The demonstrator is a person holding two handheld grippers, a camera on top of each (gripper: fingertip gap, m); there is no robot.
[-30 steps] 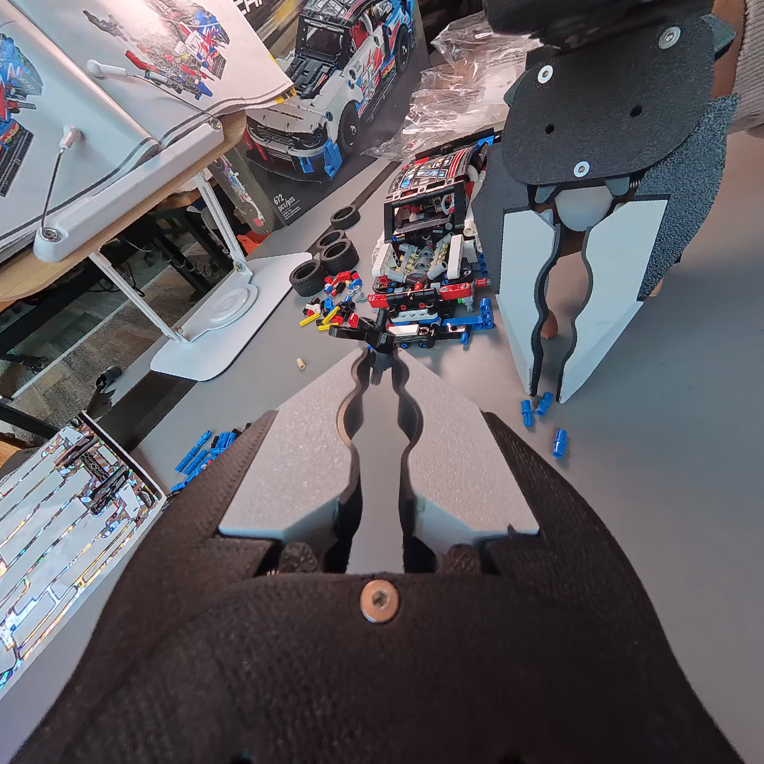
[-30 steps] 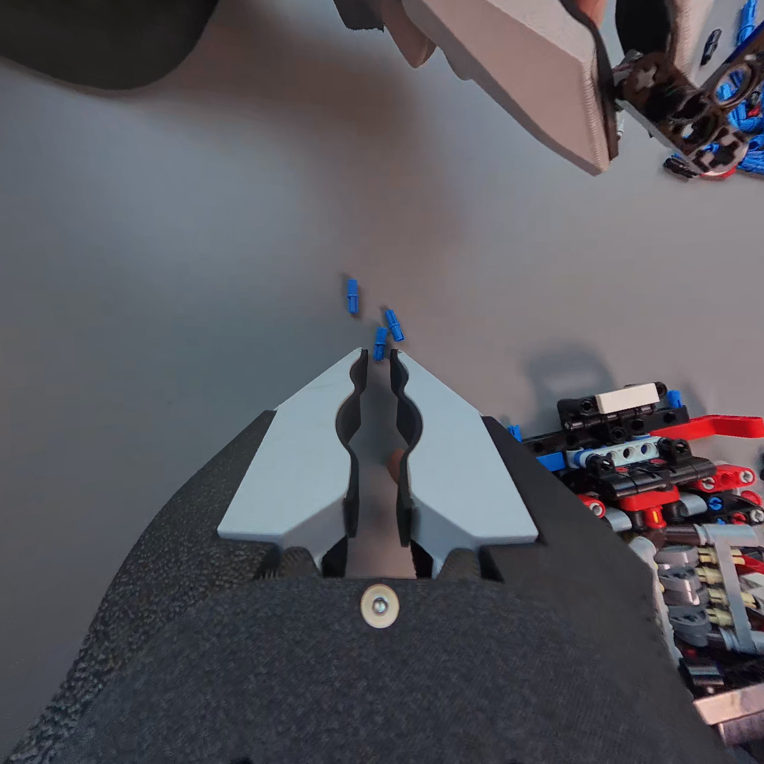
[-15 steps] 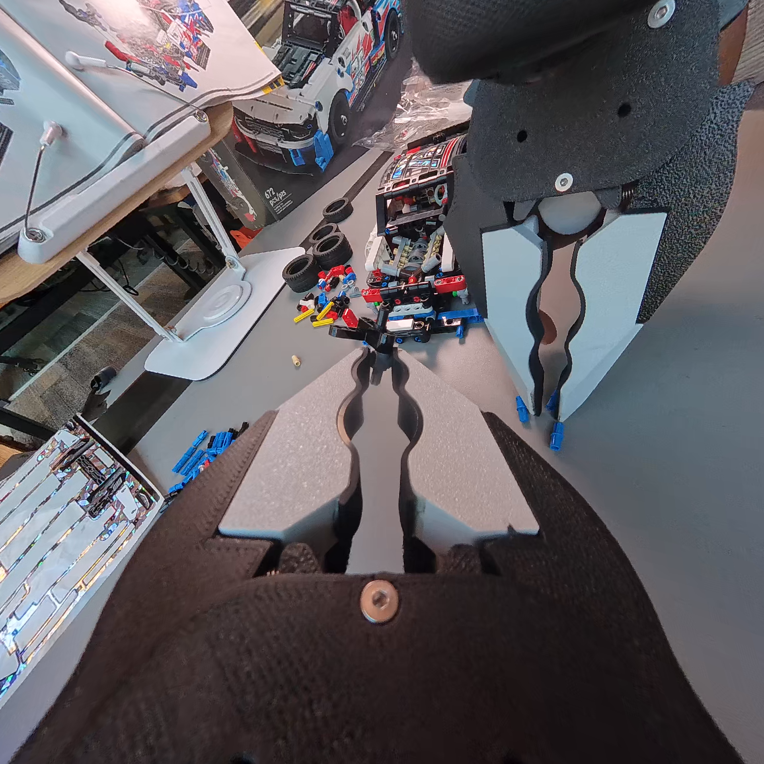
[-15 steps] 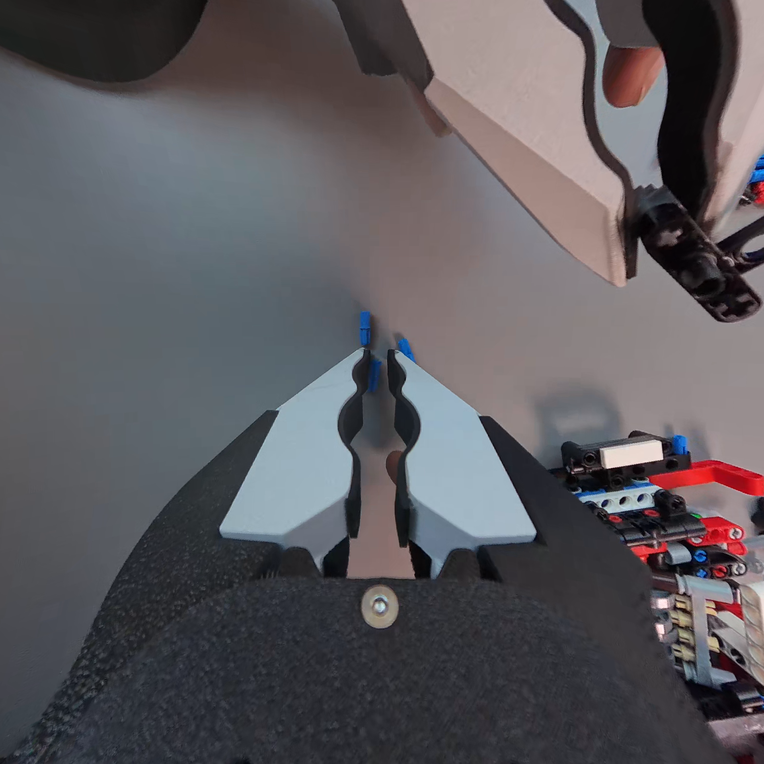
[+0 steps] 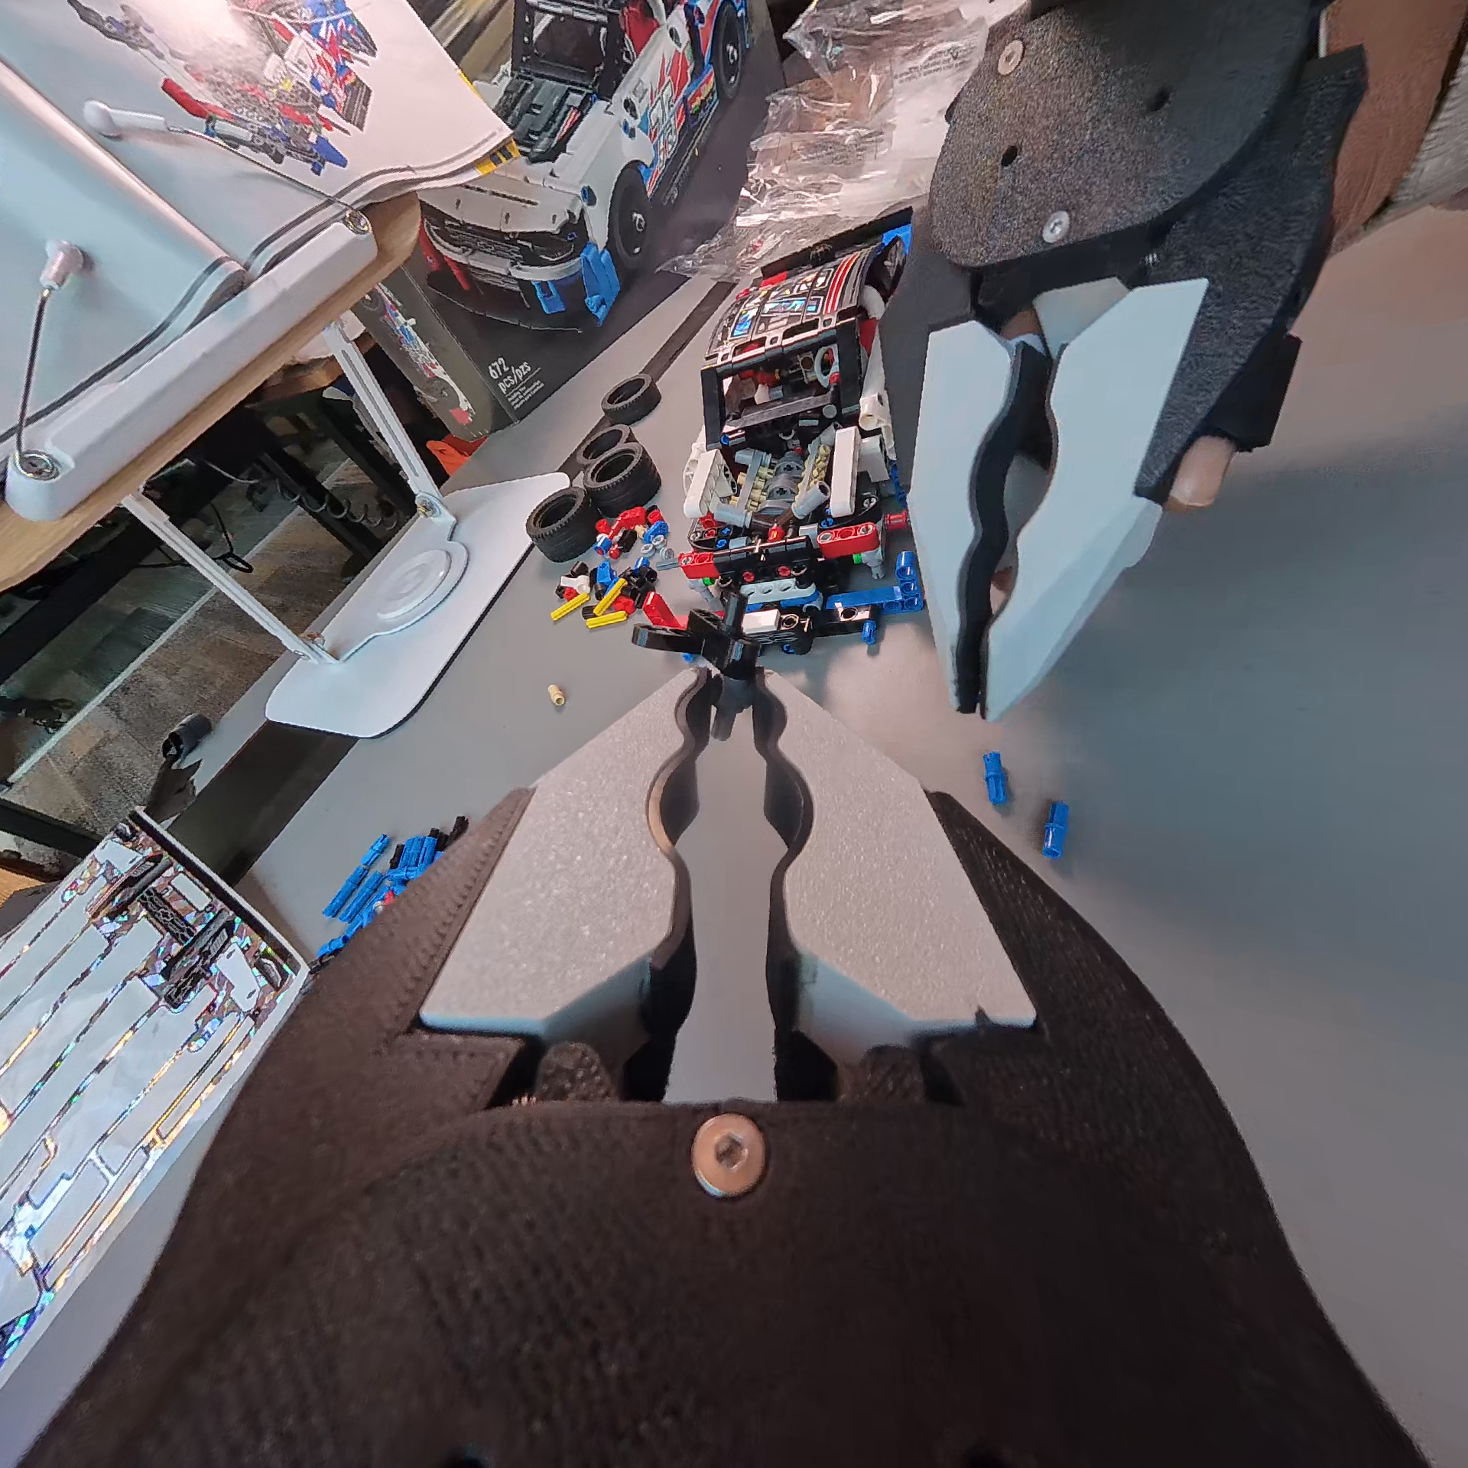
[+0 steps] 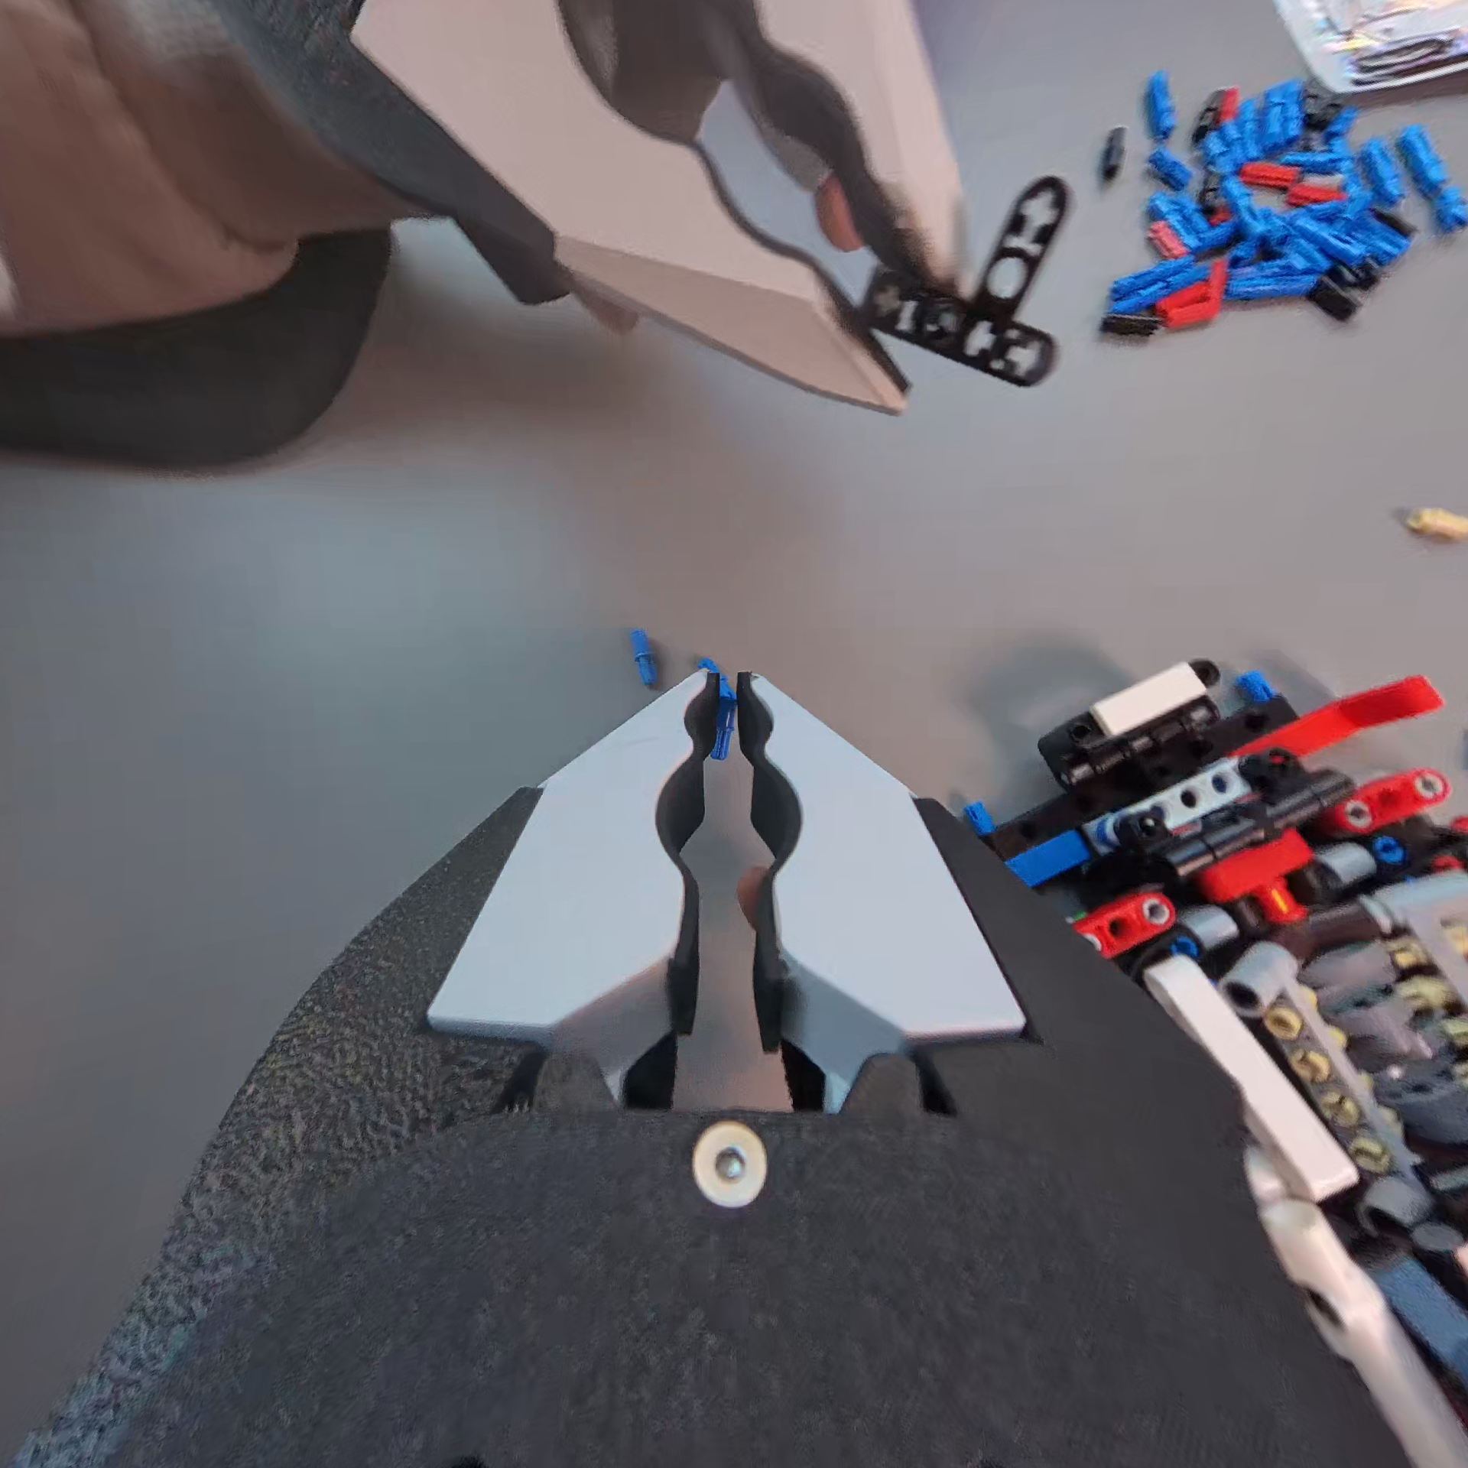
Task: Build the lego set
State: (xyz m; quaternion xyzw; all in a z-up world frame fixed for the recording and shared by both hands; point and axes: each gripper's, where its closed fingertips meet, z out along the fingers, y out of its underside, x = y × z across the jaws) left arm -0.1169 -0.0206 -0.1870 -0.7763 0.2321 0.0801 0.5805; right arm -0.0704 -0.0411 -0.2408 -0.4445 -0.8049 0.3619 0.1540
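My right gripper [image 6: 728, 681] pinches a small blue pin [image 6: 724, 715] between its fingertips; the pin stands roughly along the fingers, lifted off the grey table [image 6: 397, 635]. My left gripper [image 5: 732, 675] is closed on a black T-shaped piece [image 5: 715, 635], holding it by its stem, crossbar out past the tips. In the right wrist view the same piece [image 6: 985, 310] shows blurred at the left gripper's tips.

Two more blue pins [image 5: 994, 777] lie loose on the table just below the right gripper's tips in the left wrist view; from the right wrist view one [image 6: 643, 655] lies just left of my fingertips.

The half-built car [image 5: 794, 445] sits on the table beyond both grippers, its open front end toward me. Four black tyres [image 5: 612, 477] lie near its left side, with a scatter of small red, yellow and black parts [image 5: 612, 580] beside them. A heap of blue and red pins [image 6: 1271, 214] lies farther left, near a shiny sticker sheet [image 5: 103, 1017].

At the back: the set's box [image 5: 556, 198], crumpled clear bags [image 5: 842, 135], and an instruction booklet [image 5: 238, 103] on a white stand [image 5: 413, 604].
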